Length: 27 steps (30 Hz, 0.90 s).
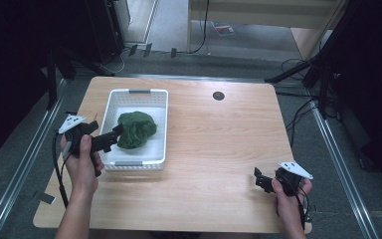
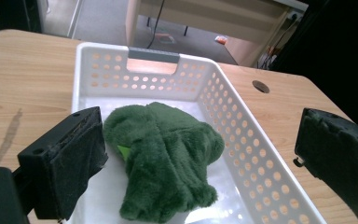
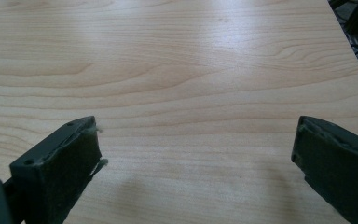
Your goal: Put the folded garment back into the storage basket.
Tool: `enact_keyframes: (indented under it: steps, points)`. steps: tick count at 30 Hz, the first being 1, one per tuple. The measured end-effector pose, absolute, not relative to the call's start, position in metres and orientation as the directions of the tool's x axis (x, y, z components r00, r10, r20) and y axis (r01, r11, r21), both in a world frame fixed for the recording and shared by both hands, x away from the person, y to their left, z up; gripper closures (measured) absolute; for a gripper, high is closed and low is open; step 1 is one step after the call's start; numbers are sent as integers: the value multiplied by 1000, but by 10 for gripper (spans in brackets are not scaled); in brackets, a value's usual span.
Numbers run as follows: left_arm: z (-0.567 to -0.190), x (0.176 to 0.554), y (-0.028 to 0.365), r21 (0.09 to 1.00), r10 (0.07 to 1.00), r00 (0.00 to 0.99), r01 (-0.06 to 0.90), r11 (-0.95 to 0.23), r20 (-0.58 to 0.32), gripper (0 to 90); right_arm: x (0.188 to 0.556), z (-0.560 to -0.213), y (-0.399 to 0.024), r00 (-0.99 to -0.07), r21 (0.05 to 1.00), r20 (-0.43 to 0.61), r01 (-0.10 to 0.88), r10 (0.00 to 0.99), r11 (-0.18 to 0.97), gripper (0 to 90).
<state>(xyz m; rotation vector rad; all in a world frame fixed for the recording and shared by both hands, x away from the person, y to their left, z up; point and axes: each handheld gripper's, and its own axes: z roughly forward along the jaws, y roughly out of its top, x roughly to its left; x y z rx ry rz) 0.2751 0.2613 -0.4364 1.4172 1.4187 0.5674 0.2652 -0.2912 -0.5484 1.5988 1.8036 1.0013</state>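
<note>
black fingers of the left gripper (image 2: 200, 154) are seen spread wide, nothing clamped, around the near end of the white basket (image 1: 110, 107) on the wooden worktop (image 1: 219, 139). inside it, a green plush toy (image 2: 165, 156) is lying loose. the right gripper (image 1: 264, 180) is held wide open over bare worktop, empty.

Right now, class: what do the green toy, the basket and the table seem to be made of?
Green toy: soft plush, seemingly; its surface is fuzzy and matted. Basket: white plastic, probably; smooth, slightly glossy walls punched with round holes. Table: pale wood or wood-look laminate; grain lines, matte sheen.
</note>
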Motion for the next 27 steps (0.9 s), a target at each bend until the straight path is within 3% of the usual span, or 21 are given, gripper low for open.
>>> enact_keyframes:
  steps: [16, 27]
  points:
    - [-447, 233, 296, 896, 933, 175, 380, 229, -313, 23, 265, -548, -291, -161, 805, 87, 593, 983, 26, 13]
    - [-475, 205, 315, 910, 949, 156, 361, 204, -274, 23, 265, -548, -291, -162, 805, 81, 593, 983, 31, 13]
